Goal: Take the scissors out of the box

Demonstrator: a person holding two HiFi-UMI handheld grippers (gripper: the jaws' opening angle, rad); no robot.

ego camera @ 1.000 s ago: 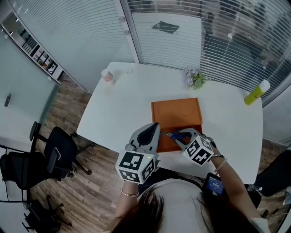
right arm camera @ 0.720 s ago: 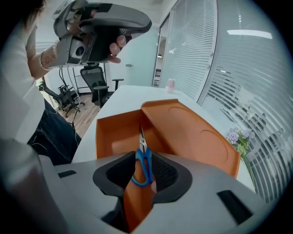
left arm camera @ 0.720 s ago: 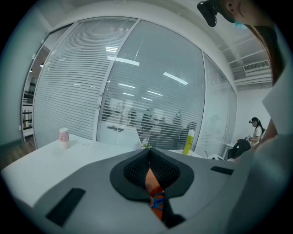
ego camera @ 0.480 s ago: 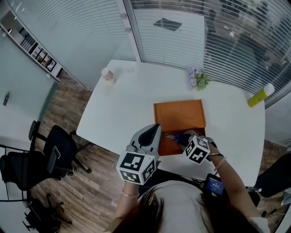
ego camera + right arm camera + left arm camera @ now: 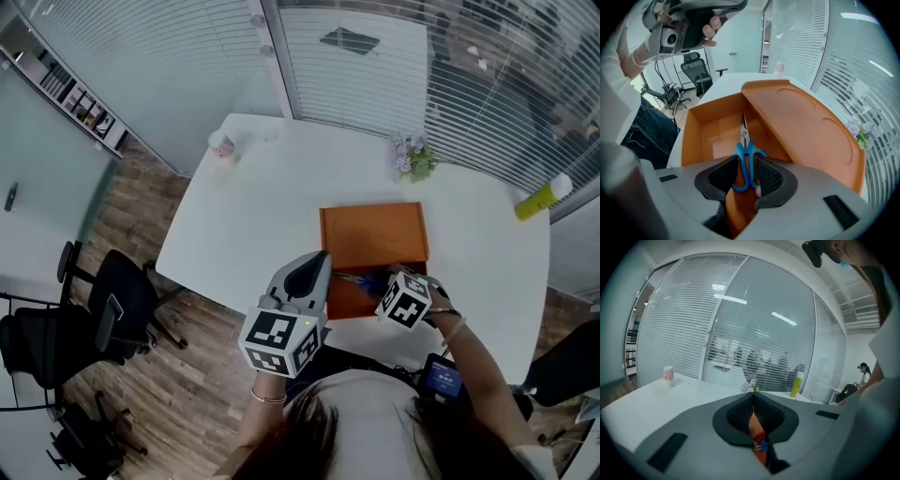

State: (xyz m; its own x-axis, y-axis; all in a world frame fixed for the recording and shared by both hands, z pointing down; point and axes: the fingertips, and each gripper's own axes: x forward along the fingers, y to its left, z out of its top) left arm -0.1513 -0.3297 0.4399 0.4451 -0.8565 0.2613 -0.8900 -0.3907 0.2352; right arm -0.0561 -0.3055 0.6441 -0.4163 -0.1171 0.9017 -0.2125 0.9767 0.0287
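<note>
**A:** Where are the scissors?

**B:** The blue-handled scissors (image 5: 744, 149) lie on the floor of the orange box (image 5: 705, 126). Their blades point away from the right gripper's camera, toward the box's far wall. The lid (image 5: 801, 122) stands open, tilted back on the right side of that view.

**A:** What is the right gripper doing?

**B:** The right gripper (image 5: 746, 177) points steeply down into the box. Its jaws are opening, and the scissors' handle loops sit in the gap between the two dark pads (image 5: 723, 176). The pads do not squeeze them, and the scissors rest on the box floor.

**A:** And the left gripper?

**B:** The left gripper (image 5: 316, 268) hangs roughly level, just left of the box, above the near edge of the white table (image 5: 234, 216). Its fingers are together with the tips meeting and nothing held. Only a sliver of orange shows through the slit behind them.

**A:** What else is on the table?

**B:** A small bunch of flowers (image 5: 410, 159) sits beyond the box. A cup (image 5: 223, 147) stands at the far left corner and a yellow bottle (image 5: 539, 199) at the far right edge. All three are well apart from the box.
</note>
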